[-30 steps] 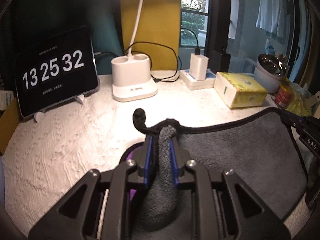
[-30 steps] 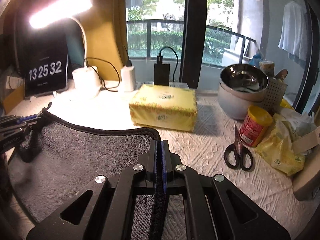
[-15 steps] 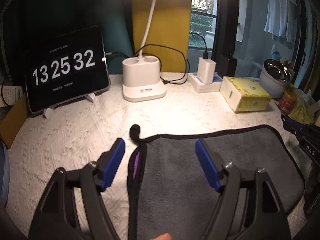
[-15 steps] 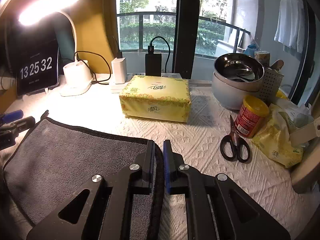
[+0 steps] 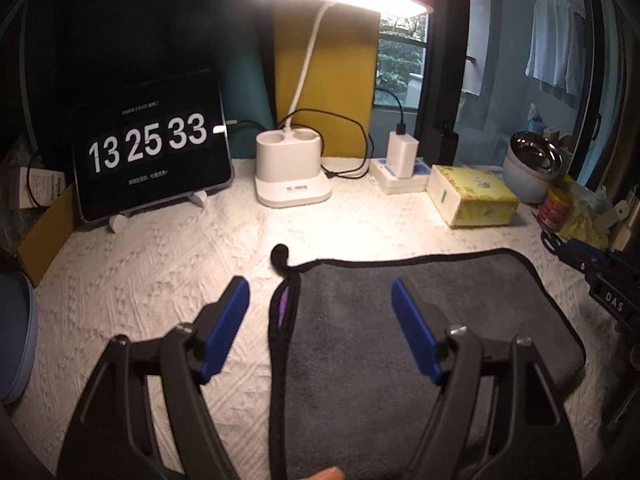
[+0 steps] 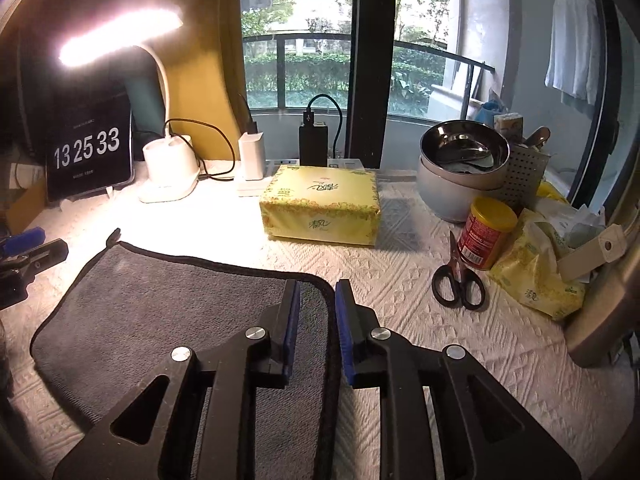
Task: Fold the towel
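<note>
Grey microfibre, the towel [image 5: 420, 320] lies flat on the white table cover [image 5: 160, 280], seemingly doubled over once. Our left gripper [image 5: 320, 304] gapes wide and our right gripper [image 6: 317, 312] stands slightly parted astride the hem, neither holding anything; we judge one fold done, perhaps another left.

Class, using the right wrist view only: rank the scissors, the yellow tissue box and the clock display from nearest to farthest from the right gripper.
From the right gripper:
1. Scissors, on the cloth to its right.
2. Yellow tissue box, straight ahead, mid-table.
3. Clock display, far left, at the back.
</note>
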`<state>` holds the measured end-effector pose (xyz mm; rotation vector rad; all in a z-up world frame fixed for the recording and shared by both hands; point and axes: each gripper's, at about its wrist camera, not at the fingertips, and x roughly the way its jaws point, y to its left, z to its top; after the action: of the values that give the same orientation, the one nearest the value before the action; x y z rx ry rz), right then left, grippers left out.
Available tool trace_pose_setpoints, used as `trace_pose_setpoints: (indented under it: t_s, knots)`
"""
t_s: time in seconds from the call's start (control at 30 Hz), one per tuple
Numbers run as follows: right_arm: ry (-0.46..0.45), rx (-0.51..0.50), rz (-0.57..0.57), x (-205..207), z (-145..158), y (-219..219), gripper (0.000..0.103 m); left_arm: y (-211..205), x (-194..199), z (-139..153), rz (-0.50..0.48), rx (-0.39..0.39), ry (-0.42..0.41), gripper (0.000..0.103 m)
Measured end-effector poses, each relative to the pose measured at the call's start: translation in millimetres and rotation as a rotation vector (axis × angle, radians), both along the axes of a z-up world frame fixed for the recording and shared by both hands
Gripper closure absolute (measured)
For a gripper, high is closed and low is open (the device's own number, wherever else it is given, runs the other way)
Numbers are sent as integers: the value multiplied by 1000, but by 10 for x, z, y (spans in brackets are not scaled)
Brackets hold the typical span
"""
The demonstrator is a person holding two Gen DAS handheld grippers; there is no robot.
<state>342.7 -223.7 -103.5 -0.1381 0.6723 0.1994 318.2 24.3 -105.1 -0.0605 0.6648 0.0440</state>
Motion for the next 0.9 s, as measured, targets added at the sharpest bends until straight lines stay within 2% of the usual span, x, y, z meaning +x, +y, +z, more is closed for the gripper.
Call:
trace_pose_setpoints:
  t_s: [0.47, 0.9]
  knots:
    - [-46, 1, 5, -456, 281, 52, 83, 22, -468, 248, -5, -4, -44, 28]
    - [-63, -5, 14, -851, 399, 98, 83, 59, -868, 345, -1, -7, -66, 28]
